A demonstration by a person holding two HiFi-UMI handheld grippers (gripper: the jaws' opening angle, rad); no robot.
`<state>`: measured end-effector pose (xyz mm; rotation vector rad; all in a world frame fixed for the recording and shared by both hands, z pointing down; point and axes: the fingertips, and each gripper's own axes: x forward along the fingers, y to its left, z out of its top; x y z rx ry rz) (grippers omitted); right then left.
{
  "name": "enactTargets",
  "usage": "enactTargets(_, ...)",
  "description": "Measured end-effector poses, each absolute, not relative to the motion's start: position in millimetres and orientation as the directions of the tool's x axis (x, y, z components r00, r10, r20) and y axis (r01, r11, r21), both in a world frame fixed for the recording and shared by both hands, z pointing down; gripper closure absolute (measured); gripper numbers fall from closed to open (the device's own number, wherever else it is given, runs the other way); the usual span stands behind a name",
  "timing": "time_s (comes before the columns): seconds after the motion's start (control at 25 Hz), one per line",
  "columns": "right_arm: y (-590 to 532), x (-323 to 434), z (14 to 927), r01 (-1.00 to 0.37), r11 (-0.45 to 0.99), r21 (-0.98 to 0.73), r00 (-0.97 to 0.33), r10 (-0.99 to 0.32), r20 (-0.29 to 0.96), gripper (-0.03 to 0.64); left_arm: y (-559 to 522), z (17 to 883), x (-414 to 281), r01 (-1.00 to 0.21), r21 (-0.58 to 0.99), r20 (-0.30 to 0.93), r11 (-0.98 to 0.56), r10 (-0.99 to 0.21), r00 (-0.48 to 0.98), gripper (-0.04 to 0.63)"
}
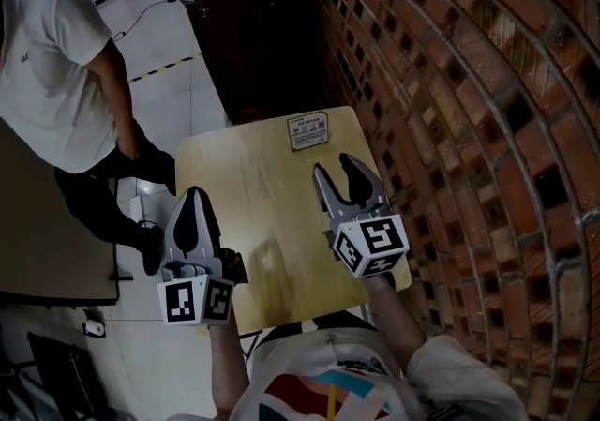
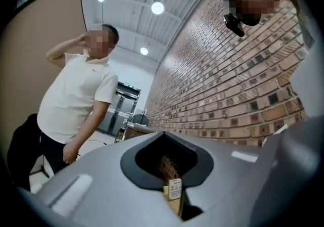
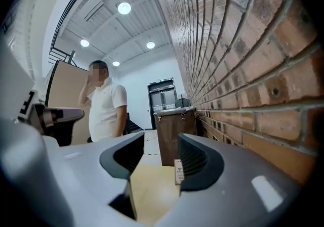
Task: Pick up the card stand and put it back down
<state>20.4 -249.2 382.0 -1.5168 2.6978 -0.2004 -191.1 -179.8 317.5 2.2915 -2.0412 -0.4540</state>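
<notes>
Tabletop first: a small pale wooden table (image 1: 253, 213) with rounded corners sits against a red-brown brick wall (image 1: 469, 128), which fills the head view's 3 o'clock side. The small white printed card stand (image 1: 307, 129) stands on the table at its 12 o'clock edge, free of both grippers.

The grey right gripper (image 1: 333, 166) with its marker cube hovers over the table's 4 o'clock part, and the stand lies near its tips, towards 11 o'clock. In the right gripper view its dark-padded jaws stand apart with only bare tabletop between them; the card stand (image 3: 178, 171) shows further ahead, just inside the right-hand jaw and not touched.

The grey left gripper (image 1: 195, 199) hangs at the table's 8 o'clock edge, well apart from the stand. Its own view shows the jaw tips together and gripping nothing, with the card stand (image 2: 175, 189) visible far off through the opening between the jaws.

A person in a white short-sleeved shirt (image 1: 52, 72) stands on the tiled floor at 10 o'clock. A dark brown boxy cart (image 1: 253, 25) stands beyond the table at 12 o'clock.
</notes>
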Motion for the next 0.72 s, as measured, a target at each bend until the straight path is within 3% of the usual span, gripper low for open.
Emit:
enactTargets(0.16, -325.9, 12.4, 431.3, -0.872, 0.481, -0.089, -0.489, -0.863, 0.128, 0.179, -186.0, 338.1, -189.5, -0.966, 0.228, -0.14, -0.122, -0.986, 0.092, 0.591)
enactTargets(0.28, -383.9, 1.0, 487.8, -0.893, 0.446, -0.052, -0.443, -0.857, 0.262, 0.041, -191.8, 359.2, -191.4, -0.967, 0.233, -0.083, -0.105, -0.993, 0.088, 0.591)
enactTargets(0.48, -445.8, -10.1, 562.4, -0.92, 0.392, -0.024, -0.364, -0.827, 0.428, 0.041, -208.7, 385.4, -204.5, -0.968, 0.241, -0.025, -0.063, -0.998, 0.059, 0.591)
enactTargets(0.72, -477.2, -3.4, 594.3, -0.94, 0.34, -0.028, -0.31, -0.819, 0.482, 0.04, -217.1, 404.6, -221.0, -0.967, 0.253, 0.009, -0.016, -1.0, 0.019, 0.59)
